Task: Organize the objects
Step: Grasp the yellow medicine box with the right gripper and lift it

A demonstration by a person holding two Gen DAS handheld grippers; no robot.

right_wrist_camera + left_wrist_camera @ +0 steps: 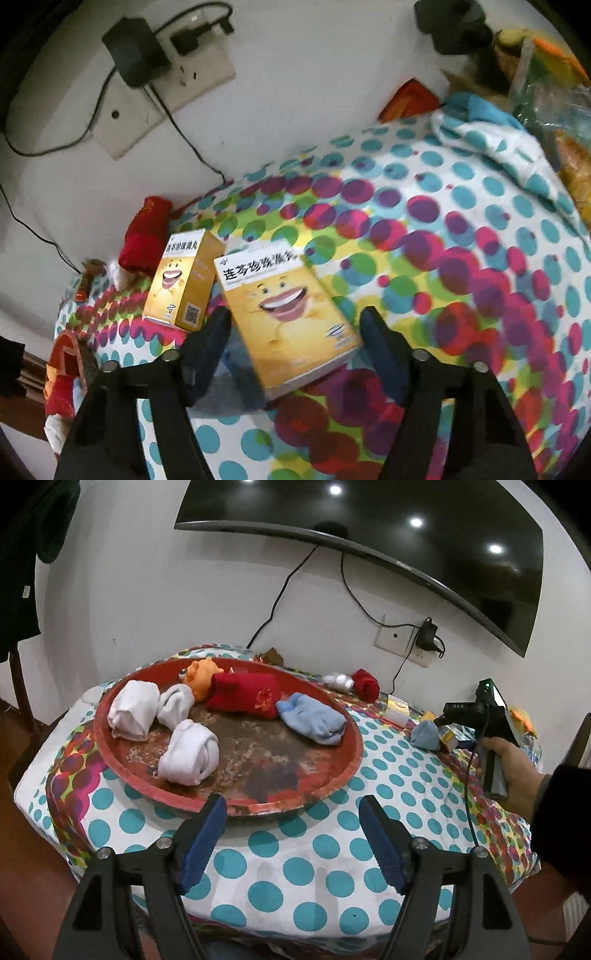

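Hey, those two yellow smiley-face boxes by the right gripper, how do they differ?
The nearer box lies flat between the right gripper's open fingers, its big face up; the farther box sits left of the fingers, outside them, beside the red sock. The farther box shows a side panel with a QR code; the nearer box shows none. Both share the yellow smiling-face print and a white title band.

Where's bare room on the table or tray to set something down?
Free: the tray floor's near-right part, below the blue sock; cloth right of the near box. Crowded: tray's left and back, with white rolls and red sock.
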